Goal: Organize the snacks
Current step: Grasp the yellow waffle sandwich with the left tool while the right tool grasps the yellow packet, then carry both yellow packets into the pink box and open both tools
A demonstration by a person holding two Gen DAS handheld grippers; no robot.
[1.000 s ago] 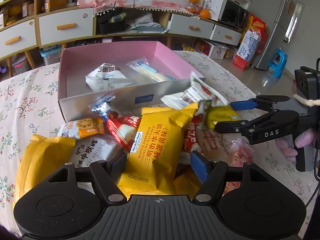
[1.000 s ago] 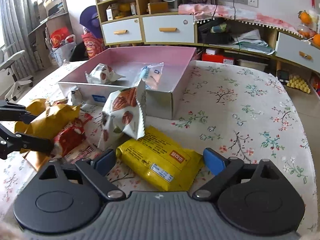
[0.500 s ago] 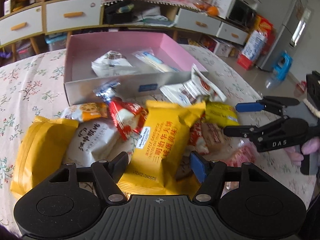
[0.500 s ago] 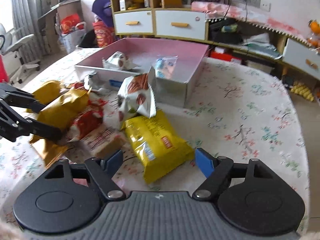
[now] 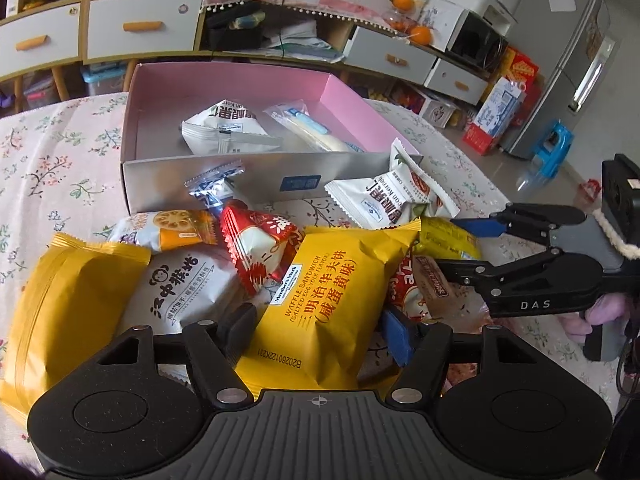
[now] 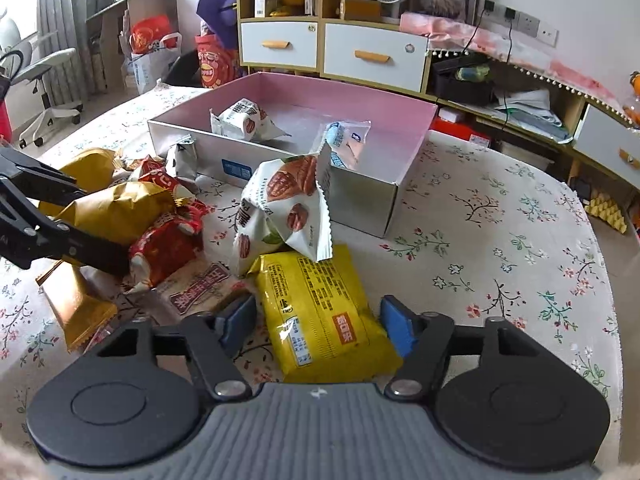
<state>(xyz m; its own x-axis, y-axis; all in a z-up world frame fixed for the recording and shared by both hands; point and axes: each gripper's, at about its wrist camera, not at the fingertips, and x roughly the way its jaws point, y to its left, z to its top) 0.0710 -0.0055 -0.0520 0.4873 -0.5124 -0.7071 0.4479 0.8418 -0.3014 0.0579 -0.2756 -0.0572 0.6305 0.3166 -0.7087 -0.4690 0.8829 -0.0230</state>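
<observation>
A pile of snack packets lies on the flowered tablecloth in front of a box that is pink inside and silver outside. My left gripper has a gold waffle sandwich packet between its fingers, and both pads press on its sides. In the right wrist view the same gripper pinches that gold packet. My right gripper straddles a flat yellow packet; its jaws are closing, with a small gap still showing at the left pad. A white walnut packet leans on the box.
Two packets lie inside the box: a white one and a clear one. Red, white and orange packets crowd the pile. Bare tablecloth spreads to the right of the box. Cabinets and shelves stand beyond the table.
My right gripper's jaws have narrowed a lot around the yellow packet. The left gripper has stayed on the gold packet, its fingers only slightly closer.
</observation>
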